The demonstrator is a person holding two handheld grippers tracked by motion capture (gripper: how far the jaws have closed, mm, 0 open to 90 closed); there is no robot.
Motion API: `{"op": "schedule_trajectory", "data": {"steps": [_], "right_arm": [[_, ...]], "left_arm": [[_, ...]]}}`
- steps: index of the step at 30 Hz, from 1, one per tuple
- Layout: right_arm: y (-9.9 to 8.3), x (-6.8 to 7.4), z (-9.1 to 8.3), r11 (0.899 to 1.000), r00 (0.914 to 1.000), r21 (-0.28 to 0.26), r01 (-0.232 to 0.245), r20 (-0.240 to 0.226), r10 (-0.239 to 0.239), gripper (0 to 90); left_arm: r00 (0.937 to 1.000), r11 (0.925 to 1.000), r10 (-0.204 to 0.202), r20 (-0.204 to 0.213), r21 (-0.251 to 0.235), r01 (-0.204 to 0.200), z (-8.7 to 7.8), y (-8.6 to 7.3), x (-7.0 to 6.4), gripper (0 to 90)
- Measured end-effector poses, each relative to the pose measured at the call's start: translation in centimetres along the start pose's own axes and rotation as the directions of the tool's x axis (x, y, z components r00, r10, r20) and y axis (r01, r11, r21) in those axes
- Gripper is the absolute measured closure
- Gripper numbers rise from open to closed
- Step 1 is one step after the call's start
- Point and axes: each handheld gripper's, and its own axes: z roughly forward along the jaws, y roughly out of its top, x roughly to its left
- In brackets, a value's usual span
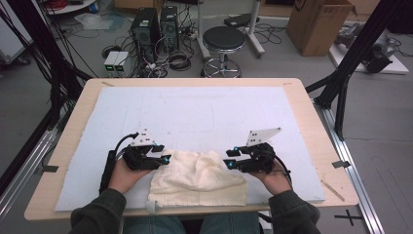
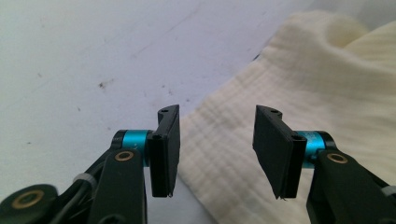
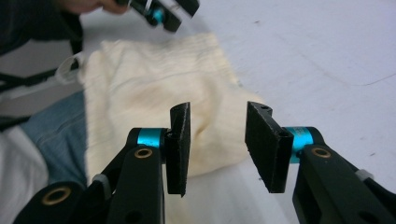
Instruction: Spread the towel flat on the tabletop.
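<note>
One cream cloth point(image 1: 197, 179), rumpled, lying at the near edge of the bench point(image 1: 311, 122) on one pale blue pad point(image 1: 204, 112). Two grippers, one at each side of the cloth: left gripper point(image 1: 165, 158) at its far left corner, right gripper point(image 1: 230, 163) at its right edge. Seen from above, fingers too small to judge. Seen from the left gripper view, fingers point(image 2: 167, 149) released, cloth edge below the gap. Seen from the right gripper view, fingers point(image 3: 180, 147) released too, with one small loop point(image 3: 70, 67) on the cloth's corner.
</note>
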Motion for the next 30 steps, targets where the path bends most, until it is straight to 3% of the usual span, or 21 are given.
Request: {"op": "schedule_trajectory", "data": {"steps": [5, 7, 10, 14, 16, 19, 23, 26, 30], "right_arm": [[-0.8, -1.7, 2.6, 0.996, 0.9992, 0.077, -0.039, -0.009, 0.040, 59.0], [-1.3, -2.0, 3.4, 0.992, 0.9988, 0.118, -0.046, -0.010, 0.047, 58.4], [-1.8, -2.1, 4.5, 0.987, 0.9994, 0.159, -0.032, -0.011, 0.034, 59.4], [-1.8, -2.0, 5.4, 0.981, 0.9996, 0.194, -0.020, -0.016, 0.023, 77.1], [-1.7, -2.0, 5.5, 0.981, 0.9994, 0.194, -0.008, -0.030, 0.014, 84.7], [-1.4, -2.0, 4.8, 0.984, 0.9996, 0.178, -0.011, -0.022, 0.015, 86.0], [-0.6, -2.1, 2.7, 0.988, 0.9998, 0.153, -0.013, 0.015, 0.011, 85.9], [0.7, -2.0, 0.9, 0.988, 0.9980, 0.153, 0.017, 0.058, -0.026, 85.9], [2.6, -2.3, -0.1, 0.991, 0.9943, 0.135, 0.019, 0.101, -0.033, 85.8]], "left_arm": [[0.9998, 0.9973, 0.008, -0.019, 0.072, -0.007, 1.3, -0.4, 0.2, 52.4], [0.9996, 0.9950, 0.022, -0.018, 0.098, -0.021, 1.6, -0.5, 0.1, 57.3], [0.9988, 0.9957, 0.043, -0.024, 0.083, -0.041, 1.6, -0.7, -0.1, 67.2], [0.9972, 0.9946, 0.070, -0.026, 0.078, -0.068, 1.6, -0.7, -0.3, 86.9], [0.9971, 0.9946, 0.071, -0.028, 0.078, -0.069, 1.6, -0.7, -0.3, 87.8], [0.9967, 0.9944, 0.077, -0.029, 0.075, -0.074, 1.4, -0.7, -0.3, 88.3], [0.9972, 0.9980, 0.061, -0.044, 0.021, -0.060, 0.7, -0.5, -0.2, 88.5], [0.9980, 0.9989, 0.046, -0.044, -0.009, -0.047, 0.4, -0.4, -0.1, 88.5], [0.9984, 0.9991, 0.028, -0.050, -0.030, -0.029, 0.1, -0.3, 0.1, 88.5]]}}
